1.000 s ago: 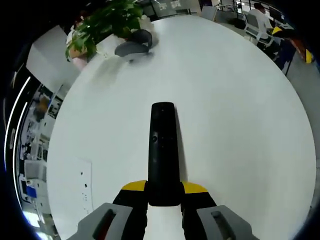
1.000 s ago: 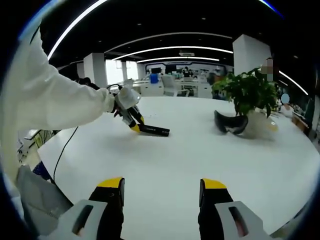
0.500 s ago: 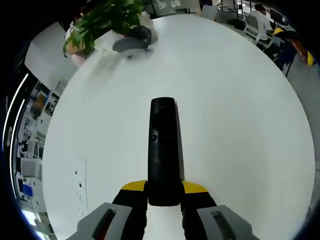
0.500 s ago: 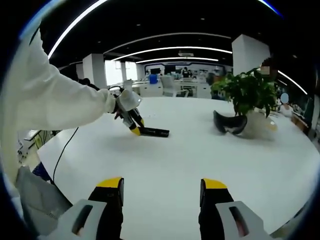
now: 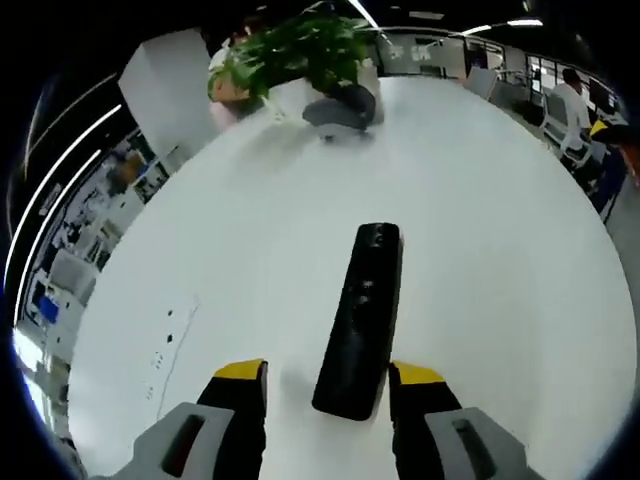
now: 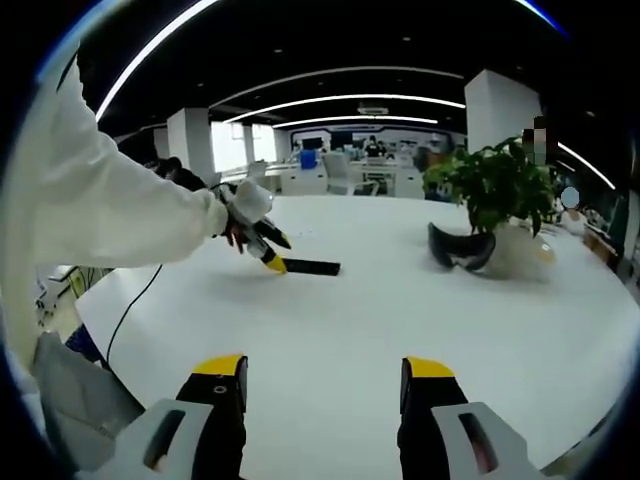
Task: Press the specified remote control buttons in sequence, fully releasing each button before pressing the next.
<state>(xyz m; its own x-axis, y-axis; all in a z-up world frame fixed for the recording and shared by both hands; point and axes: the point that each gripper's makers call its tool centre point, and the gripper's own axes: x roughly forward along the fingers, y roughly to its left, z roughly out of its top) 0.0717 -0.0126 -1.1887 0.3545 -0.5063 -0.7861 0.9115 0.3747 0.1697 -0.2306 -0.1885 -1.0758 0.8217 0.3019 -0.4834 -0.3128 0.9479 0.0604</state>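
Black remote (image 5: 360, 318) lies on white tabletop (image 5: 500, 260), between the spread jaws of the left hand-held gripper (image 5: 328, 384), released. Right hand-held gripper (image 6: 322, 374) also spread, holding nothing.

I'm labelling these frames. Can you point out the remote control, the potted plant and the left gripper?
remote control (image 5: 362, 316): left gripper view, middle of its black top face.
potted plant (image 6: 497, 183): right gripper view, its green leaves.
left gripper (image 5: 327, 385): left gripper view, midway between its yellow-tipped jaws, which stand apart beside the remote.
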